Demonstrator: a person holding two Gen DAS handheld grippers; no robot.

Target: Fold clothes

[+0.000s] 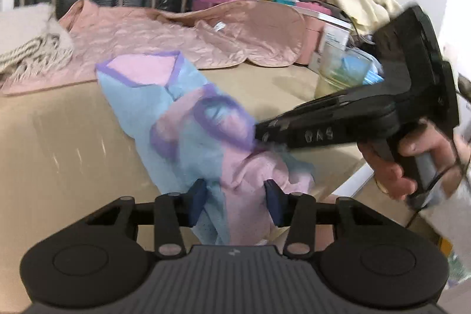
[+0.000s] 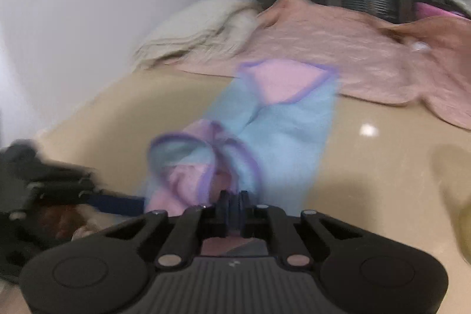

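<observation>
The small light-blue and pink mesh garment with purple trim (image 1: 188,119) lies bunched along the glossy beige tabletop (image 1: 59,143), its near end spilling toward the table edge. The right gripper (image 2: 234,203) is pinched closed on a trimmed opening, while the left gripper (image 1: 237,196) stands wide open around loose cloth, gripping nothing. A one-sided pull could drag the slippery fabric askew or off the edge, and the crumpled pink satin garment (image 1: 164,34) just behind crowds the folding space.

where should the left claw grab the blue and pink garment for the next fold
Probably the bunched pink hem of the blue and pink garment that already lies between the open pads of the left claw, coming in low over the beige table from the near edge. The fabric humps up there. The right claw is shut on the same end, so a pinch beside it would lift that end evenly.
</observation>
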